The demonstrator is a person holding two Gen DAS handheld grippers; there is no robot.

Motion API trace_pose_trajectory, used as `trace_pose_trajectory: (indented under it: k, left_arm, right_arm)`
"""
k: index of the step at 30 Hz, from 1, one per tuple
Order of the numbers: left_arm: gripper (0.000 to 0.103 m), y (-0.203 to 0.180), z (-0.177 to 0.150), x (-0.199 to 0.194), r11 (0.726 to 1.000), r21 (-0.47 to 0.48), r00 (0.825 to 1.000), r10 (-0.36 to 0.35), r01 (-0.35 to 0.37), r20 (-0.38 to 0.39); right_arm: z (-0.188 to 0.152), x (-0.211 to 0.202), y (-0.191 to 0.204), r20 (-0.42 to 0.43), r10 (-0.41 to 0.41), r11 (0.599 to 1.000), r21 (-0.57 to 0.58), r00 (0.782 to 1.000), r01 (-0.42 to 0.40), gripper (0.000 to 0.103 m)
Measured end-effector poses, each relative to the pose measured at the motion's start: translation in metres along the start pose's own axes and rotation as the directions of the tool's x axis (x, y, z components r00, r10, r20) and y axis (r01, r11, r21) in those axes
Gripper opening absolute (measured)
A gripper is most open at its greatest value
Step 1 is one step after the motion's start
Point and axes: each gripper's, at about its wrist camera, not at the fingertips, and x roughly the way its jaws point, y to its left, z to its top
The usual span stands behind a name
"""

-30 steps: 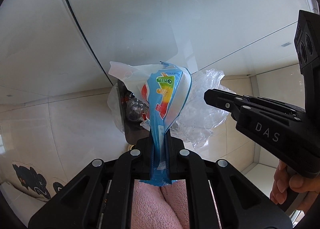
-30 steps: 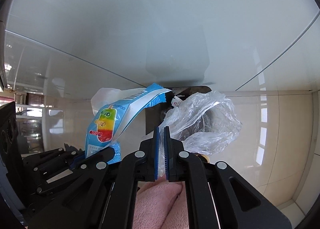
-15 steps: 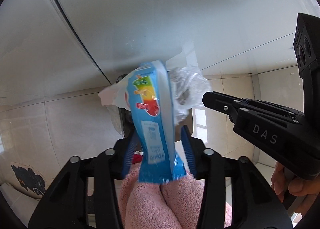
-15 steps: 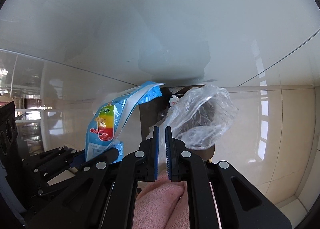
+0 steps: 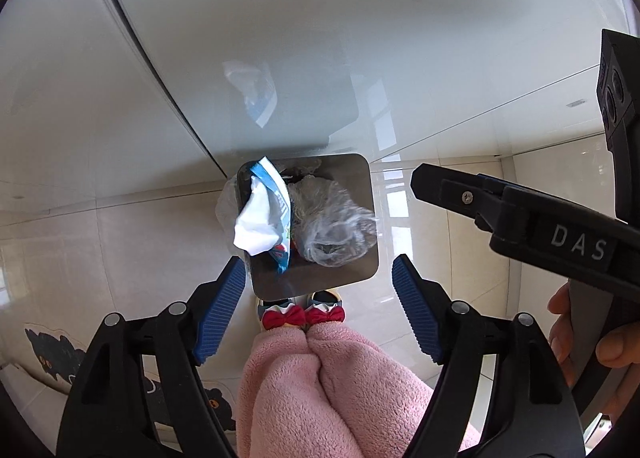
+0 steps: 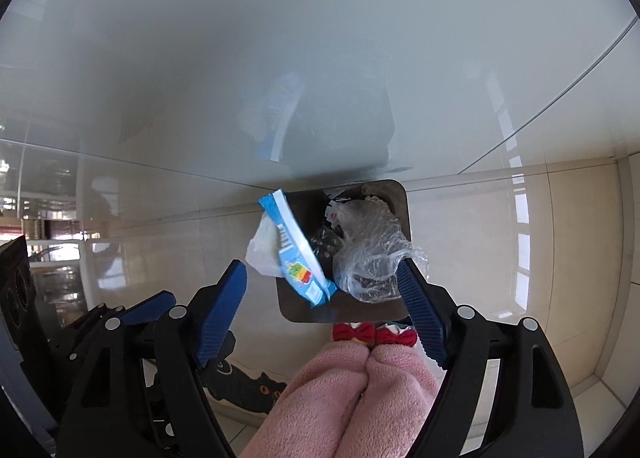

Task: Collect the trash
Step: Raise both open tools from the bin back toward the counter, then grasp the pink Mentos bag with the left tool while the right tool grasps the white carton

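Left wrist view: both grippers, left (image 5: pixel 318 304) and right (image 6: pixel 322 308), point steeply down over the bin (image 5: pixel 362 178), jaws just sprung apart, wrapper (image 5: pixel 262 220) and plastic bag (image 5: pixel 334 226) released inside.

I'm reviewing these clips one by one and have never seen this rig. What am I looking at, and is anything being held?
A person holds a two-finger gripper in each hand, each with a fisheye camera looking along its fingers. Both views look down at a bin on the tiled floor. The left gripper and the right gripper have just been opening and hold nothing. A blue ice-pop wrapper and a clear plastic bag now lie in the bin. The pink shapes are the person's trousers.
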Motion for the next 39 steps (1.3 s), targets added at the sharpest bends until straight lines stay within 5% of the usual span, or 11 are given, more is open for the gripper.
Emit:
trace_pose_trajectory:
  k: [17,29,39]
  left_arm:
    - [0.075,-0.028,0.002,-0.151,0.997,0.076,0.981,-0.024,0.010,0.194]
    - [0.076,-0.058,0.034,-0.243,0.985,0.173,0.953,-0.038,-0.015,0.301]
    - [0.079,-0.093,0.094,-0.269,0.980,0.201,0.921,-0.068,-0.011,0.383]
  right_arm:
    - [-0.008,-0.155,0.011,0.180,0.056,0.998,0.005,0.982,-0.058,0.082]
    - [-0.006,-0.258,0.012,0.386,0.023,0.995,0.077,0.922,-0.057,0.083]
    - [0.046,-0.313,0.000,0.510,-0.022,0.997,0.077,0.860,-0.020,0.085]
